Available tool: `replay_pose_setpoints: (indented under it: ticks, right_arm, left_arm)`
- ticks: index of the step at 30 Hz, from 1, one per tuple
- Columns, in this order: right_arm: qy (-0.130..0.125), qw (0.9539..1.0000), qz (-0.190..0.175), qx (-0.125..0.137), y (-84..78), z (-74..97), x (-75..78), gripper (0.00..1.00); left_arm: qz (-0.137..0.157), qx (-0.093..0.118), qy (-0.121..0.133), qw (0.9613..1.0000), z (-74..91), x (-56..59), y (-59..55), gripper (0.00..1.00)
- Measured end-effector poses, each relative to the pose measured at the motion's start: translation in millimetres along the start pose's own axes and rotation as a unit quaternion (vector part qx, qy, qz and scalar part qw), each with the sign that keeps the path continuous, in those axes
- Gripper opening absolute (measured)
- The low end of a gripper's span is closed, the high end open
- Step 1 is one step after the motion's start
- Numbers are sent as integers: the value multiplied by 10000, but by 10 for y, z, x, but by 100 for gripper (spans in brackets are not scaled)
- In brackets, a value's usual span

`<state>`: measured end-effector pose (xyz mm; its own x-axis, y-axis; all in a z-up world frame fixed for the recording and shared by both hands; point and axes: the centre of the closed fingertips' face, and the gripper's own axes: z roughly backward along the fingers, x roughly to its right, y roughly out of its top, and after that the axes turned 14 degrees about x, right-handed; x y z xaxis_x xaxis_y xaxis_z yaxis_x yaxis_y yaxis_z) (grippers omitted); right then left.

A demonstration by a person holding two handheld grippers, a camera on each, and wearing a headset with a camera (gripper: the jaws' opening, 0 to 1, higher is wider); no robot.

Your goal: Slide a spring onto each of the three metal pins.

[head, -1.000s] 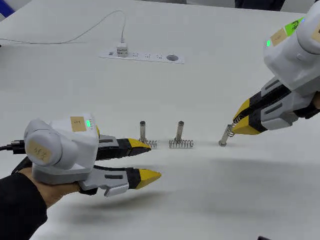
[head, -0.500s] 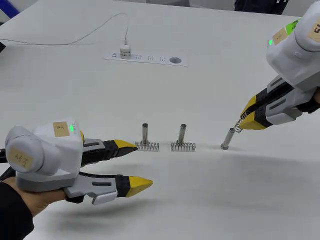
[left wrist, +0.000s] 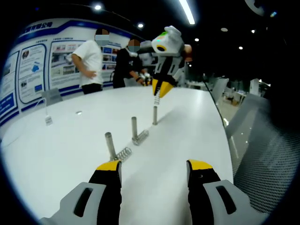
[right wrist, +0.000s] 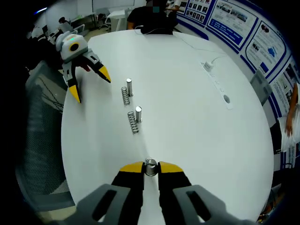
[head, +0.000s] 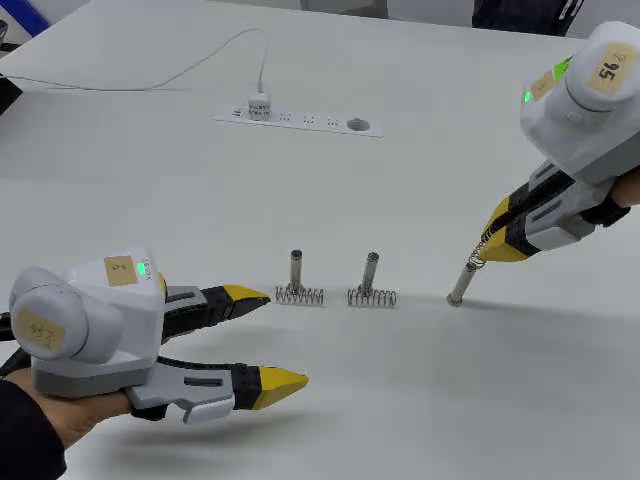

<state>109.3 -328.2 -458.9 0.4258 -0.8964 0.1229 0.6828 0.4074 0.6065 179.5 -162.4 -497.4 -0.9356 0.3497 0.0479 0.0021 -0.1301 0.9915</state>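
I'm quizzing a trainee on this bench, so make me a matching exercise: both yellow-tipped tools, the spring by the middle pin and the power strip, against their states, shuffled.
1 left yellow-tipped tool
2 right yellow-tipped tool
3 coiled steel spring by middle metal pin
4 white power strip

A lying flat on the white table
B shut on a small spring
C open, holding nothing
D white plug inserted

Pairs: 1-C, 2-B, 3-A, 4-D
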Motion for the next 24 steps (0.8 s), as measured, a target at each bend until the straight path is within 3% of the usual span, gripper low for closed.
replay_pose_setpoints:
  ticks: [24]
  right_arm:
    - [171,9994,-8,-308,-134,-267,21,12]
  left_arm:
    - [61,-44,68,9999,25,-22,-59,59]
